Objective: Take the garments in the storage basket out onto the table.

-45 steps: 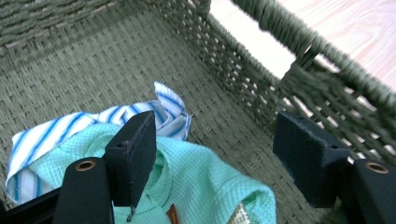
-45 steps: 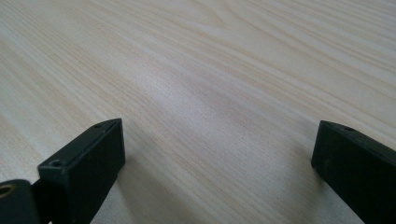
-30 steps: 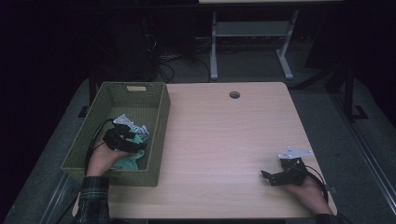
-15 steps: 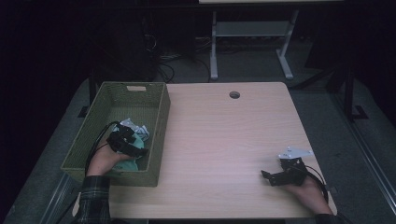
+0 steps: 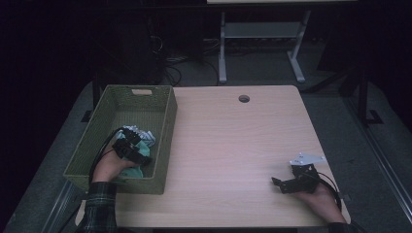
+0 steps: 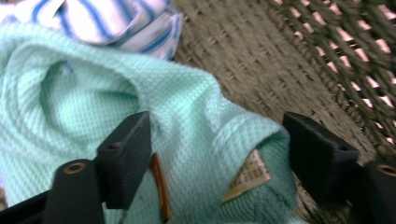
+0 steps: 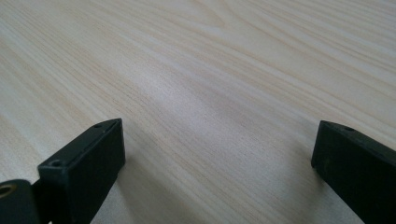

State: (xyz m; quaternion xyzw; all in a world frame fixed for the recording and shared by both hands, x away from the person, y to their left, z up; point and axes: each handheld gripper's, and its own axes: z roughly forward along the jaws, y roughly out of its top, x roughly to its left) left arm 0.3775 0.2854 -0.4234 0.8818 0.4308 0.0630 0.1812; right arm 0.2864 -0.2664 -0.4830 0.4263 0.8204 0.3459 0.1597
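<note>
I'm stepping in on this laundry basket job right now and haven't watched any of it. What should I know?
Left gripper: in the green basket, jaws wide around a fold of the mint-green garment, just narrowed, not yet pinching.
Right gripper: open, resting on the table, nothing between its jaws.
Striped cloth lies beside the mint garment in the basket.
Done: nothing out of the basket.
Left: likely close on the fold and lift.

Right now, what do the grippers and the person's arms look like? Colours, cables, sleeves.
Both grippers are black, with two blocky black fingers each, small screw holes near the tips. The right gripper carries a grey three-cornered plate on top, and a black cable loops from it. The left gripper trails a black cable too. The left sleeve is dark green plaid.
</note>
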